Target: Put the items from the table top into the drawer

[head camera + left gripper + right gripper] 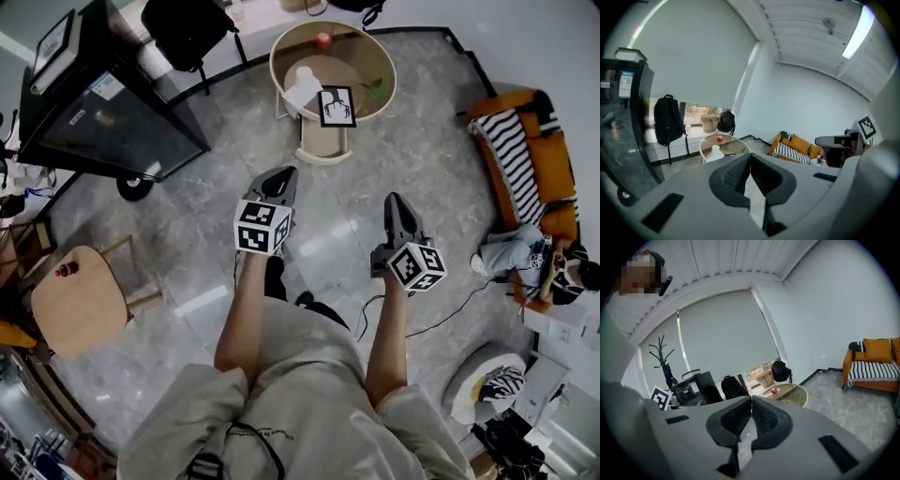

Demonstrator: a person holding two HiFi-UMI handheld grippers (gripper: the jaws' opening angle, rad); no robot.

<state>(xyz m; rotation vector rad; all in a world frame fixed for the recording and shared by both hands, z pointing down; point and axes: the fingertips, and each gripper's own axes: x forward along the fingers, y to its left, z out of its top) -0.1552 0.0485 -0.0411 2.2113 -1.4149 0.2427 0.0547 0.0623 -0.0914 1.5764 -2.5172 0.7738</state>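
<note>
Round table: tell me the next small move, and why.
Probably walk closer to the round table. Both the left gripper and right gripper are shut and empty over the floor, well short of it, while the red item, white item and framed picture sit on its top.

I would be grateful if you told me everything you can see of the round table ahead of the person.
The round table stands on the grey stone-look floor, ahead of the person. It has a raised cream rim around a tan, wood-like top. On it are a small red object, a white item, something green and, at the near edge, a dark framed picture. A cream drawer seems pulled out from its near side.
</note>
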